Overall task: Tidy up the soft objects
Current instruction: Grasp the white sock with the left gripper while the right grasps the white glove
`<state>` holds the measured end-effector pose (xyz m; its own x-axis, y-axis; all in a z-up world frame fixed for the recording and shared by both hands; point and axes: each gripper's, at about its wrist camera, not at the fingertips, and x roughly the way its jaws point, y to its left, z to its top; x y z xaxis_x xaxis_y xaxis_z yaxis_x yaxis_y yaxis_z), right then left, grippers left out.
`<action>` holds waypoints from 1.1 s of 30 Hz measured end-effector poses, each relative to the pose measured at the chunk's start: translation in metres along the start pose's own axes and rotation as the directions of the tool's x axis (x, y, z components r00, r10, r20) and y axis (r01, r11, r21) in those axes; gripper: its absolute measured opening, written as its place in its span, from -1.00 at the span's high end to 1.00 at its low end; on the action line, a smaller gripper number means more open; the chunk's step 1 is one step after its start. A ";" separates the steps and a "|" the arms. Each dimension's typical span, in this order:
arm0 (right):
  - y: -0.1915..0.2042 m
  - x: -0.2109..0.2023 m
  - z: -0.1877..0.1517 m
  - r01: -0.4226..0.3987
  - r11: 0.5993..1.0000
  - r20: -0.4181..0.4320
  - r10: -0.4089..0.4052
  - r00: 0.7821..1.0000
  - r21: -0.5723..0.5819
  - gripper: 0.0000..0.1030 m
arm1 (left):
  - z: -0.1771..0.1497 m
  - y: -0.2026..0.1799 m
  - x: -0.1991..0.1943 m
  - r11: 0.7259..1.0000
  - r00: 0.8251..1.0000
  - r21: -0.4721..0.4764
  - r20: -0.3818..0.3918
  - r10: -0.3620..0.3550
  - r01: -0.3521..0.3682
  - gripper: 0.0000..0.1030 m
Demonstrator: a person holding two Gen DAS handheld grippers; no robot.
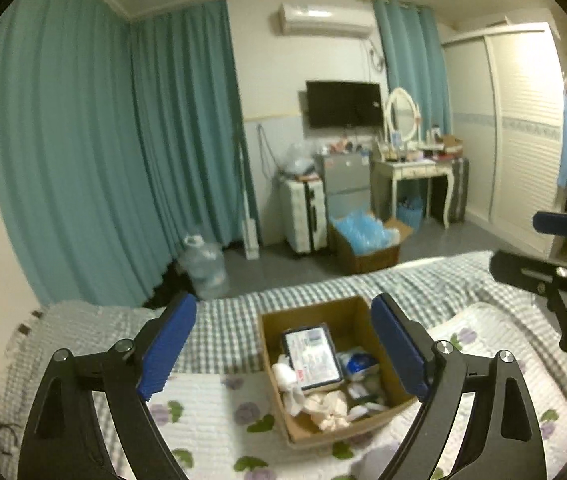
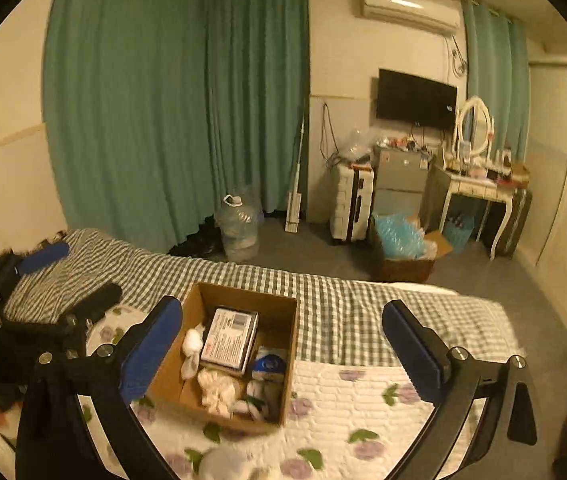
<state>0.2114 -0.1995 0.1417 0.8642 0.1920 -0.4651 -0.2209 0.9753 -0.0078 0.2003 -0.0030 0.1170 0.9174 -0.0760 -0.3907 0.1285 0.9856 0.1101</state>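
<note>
Item: one cardboard box [image 1: 325,368], open-topped, on a floral quilt [image 1: 203,412] over a checked bedspread [image 1: 227,328].

Position, left wrist view: the box sits beyond and between the fingers of the left gripper [image 1: 283,348], nearer the finger at 3 o'clock, whose blue pad overlaps the box's right wall. Right wrist view: the box [image 2: 227,356] lies toward 9 o'clock of the right gripper [image 2: 283,352], just beside the left-hand pad.

Grippers: two. Both stand with jaws spread wide, nothing between the pads, nothing held.

Box contents, counted where legible: one flat printed packet [image 1: 313,356] leaning upright; one cream crumpled cloth [image 1: 329,410]; one white rolled cloth [image 1: 285,374]; one blue-and-white pack [image 1: 357,362]. Further small white pieces, number uncertain.

Outside the box: one pale soft object [image 2: 227,466] on the quilt at 6 o'clock, blurred.
</note>
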 end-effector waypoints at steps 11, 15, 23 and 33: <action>0.011 -0.112 -0.024 -0.058 0.996 -0.021 0.056 0.998 -0.062 -0.96 | -0.008 0.007 -0.123 0.998 0.991 -0.040 0.115 0.062 -0.058 -0.81; 0.010 -0.113 -0.042 -0.073 0.997 -0.037 0.072 0.997 -0.038 -0.96 | -0.031 0.001 -0.133 0.998 0.993 -0.046 0.108 0.051 -0.046 -0.81; 0.011 -0.065 -0.096 -0.099 0.994 -0.122 0.092 0.988 -0.055 -0.96 | -0.080 -0.016 -0.103 0.998 1.000 -0.060 -0.004 -0.002 0.002 -0.81; -0.017 0.016 -0.147 -0.112 0.990 -0.243 0.089 0.966 -0.081 -0.96 | -0.145 -0.053 -0.014 0.997 0.978 -0.079 -0.206 -0.020 0.003 -0.81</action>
<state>0.1622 -0.2293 0.0044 0.7055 0.2459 -0.6647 -0.3519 0.9356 -0.0274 0.1257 -0.0319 -0.0161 0.8176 -0.0627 -0.5724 0.1013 0.9942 0.0358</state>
